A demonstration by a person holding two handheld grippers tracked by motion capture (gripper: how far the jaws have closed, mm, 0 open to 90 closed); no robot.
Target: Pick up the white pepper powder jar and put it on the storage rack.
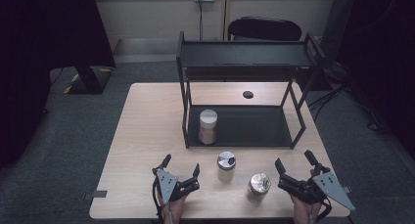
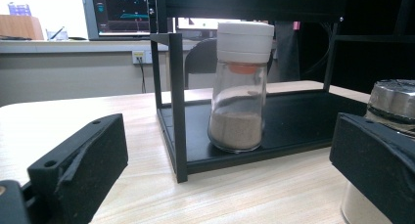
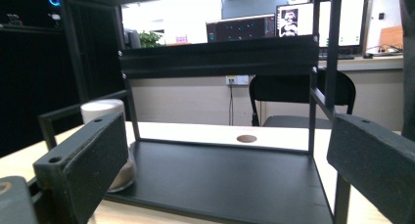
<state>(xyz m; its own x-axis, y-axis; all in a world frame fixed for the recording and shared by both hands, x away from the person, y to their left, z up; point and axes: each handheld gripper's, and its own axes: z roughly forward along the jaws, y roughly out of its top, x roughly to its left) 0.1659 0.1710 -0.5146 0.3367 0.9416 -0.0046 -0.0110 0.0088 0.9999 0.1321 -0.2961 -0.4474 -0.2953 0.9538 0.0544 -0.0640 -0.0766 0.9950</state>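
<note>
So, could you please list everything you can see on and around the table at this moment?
Table: one, light wood, centre.
Rack: one, black, two shelves, at the table's far half.
White-capped jar: one, clear glass with brownish powder, upright at the left end of the rack's bottom shelf.
Metal-capped shaker: one, silver top, on the table in front of the rack.
Shiny jar: one, silver lid, on the table's near edge, right of the shaker.
Table hole: one, dark, behind the rack.
Chair: one, black, beyond the table.
Left gripper: one, black fingers, open, holding nothing.
Right gripper: one, black fingers, open, holding nothing.
</note>
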